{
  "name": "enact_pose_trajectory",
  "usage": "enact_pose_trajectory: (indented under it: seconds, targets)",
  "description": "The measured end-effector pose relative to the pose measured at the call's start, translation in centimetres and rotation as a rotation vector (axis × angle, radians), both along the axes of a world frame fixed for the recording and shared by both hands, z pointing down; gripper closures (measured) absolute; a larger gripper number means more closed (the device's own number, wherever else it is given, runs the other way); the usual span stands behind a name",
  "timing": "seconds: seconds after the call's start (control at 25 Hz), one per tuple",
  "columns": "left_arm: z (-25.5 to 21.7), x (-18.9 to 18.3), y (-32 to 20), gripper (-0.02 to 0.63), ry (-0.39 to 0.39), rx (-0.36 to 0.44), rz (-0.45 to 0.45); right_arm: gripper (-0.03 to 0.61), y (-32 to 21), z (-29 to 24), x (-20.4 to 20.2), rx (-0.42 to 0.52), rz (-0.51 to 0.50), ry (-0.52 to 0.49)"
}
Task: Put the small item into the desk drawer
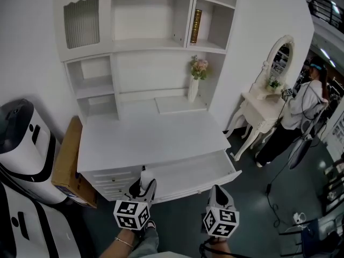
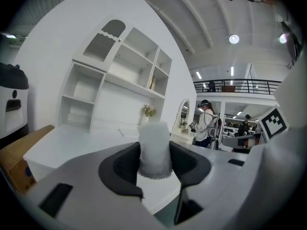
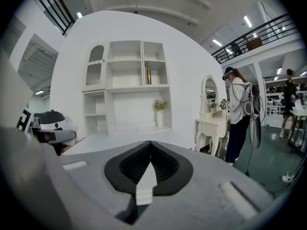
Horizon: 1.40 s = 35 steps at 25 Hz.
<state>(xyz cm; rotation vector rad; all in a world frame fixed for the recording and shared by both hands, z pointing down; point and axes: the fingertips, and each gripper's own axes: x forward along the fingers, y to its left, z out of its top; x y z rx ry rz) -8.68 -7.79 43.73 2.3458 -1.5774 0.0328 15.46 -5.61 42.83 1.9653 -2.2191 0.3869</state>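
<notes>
While the item (image 2: 154, 140) sits pinched in the left gripper (image 2: 154, 163), it is not yet stowed. Right gripper (image 3: 150, 163): jaws pressed together, empty. Just beyond both: drawer (image 1: 193, 174), already open, appearing empty. Behind: table (image 1: 150, 136). Remaining, by my judgement: carry item over drawer, release.

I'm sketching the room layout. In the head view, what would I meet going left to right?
White appliance → cardboard box → vase → dressing table → person.
</notes>
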Motion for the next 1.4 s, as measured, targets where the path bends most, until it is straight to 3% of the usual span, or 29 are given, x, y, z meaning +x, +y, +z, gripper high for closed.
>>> enact_pose_trajectory:
  seconds: [0.4,0.64,1.08,1.4]
  targets:
    - [-1.2,-2.8,-12.4,0.440,0.004,0.002,0.025,0.574,-11.9,-1.7,-2.2,0.022,0.033,0.002]
    - [0.0,-4.2,-16.6,0.440,-0.004,-0.029,0.022,0.574,-16.0,-1.7,-2.9,0.017,0.040,-0.002]
    - [1.2,-2.4,-17.3,0.440,-0.010,-0.067,-0.037,0.574,-19.5,-0.2,-1.3,-0.023,-0.027,-0.017]
    - [2.8,-0.8,-17.1,0.440,-0.015,-0.102,-0.028,0.574,-19.6,1.0,0.8,-0.052,-0.011,-0.020]
